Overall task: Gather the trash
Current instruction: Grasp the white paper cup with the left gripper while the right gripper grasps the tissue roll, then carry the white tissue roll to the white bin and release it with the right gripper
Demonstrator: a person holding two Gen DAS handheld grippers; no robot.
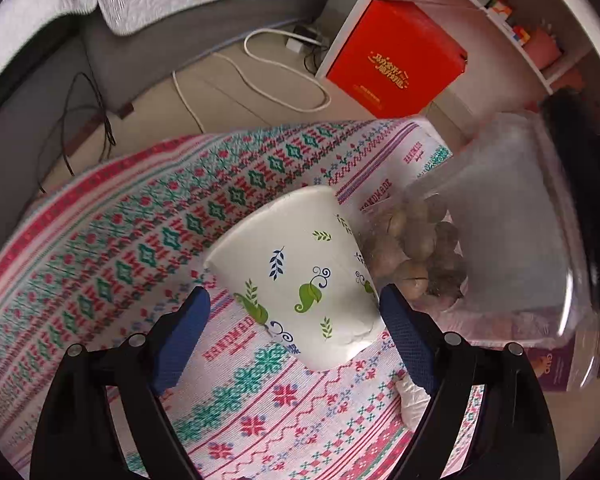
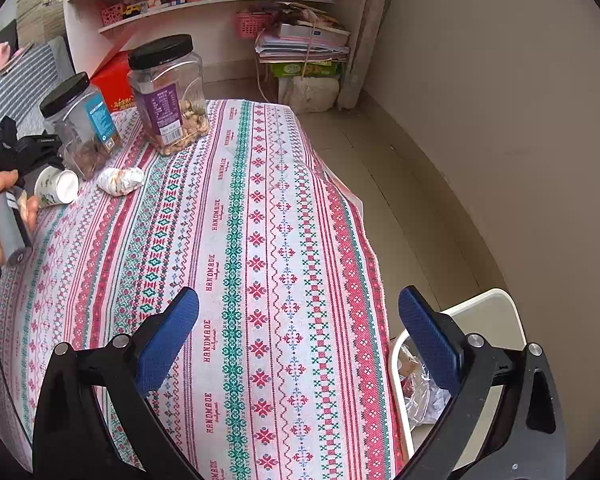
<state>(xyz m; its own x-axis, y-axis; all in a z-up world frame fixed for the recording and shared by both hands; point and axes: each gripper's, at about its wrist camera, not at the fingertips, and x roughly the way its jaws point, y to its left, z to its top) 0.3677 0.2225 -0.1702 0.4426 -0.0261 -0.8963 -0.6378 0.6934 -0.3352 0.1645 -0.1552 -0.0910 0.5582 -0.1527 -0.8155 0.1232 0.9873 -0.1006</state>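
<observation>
A white paper cup (image 1: 300,272) with leaf prints lies on its side on the patterned tablecloth (image 1: 100,248). My left gripper (image 1: 294,300) is open with its blue fingers on either side of the cup, not closed on it. The cup also shows in the right wrist view (image 2: 56,186), with a crumpled white wrapper (image 2: 120,181) beside it. My right gripper (image 2: 298,304) is open and empty above the table's near right edge. A white trash bin (image 2: 460,360) with plastic waste inside stands on the floor under its right finger.
Two clear jars with black lids stand at the table's far end, one with a blue label (image 2: 82,124) and one with a purple label (image 2: 168,92). A red box (image 1: 396,56) sits by the white shelf (image 2: 220,0). Cables (image 1: 260,68) lie on the floor.
</observation>
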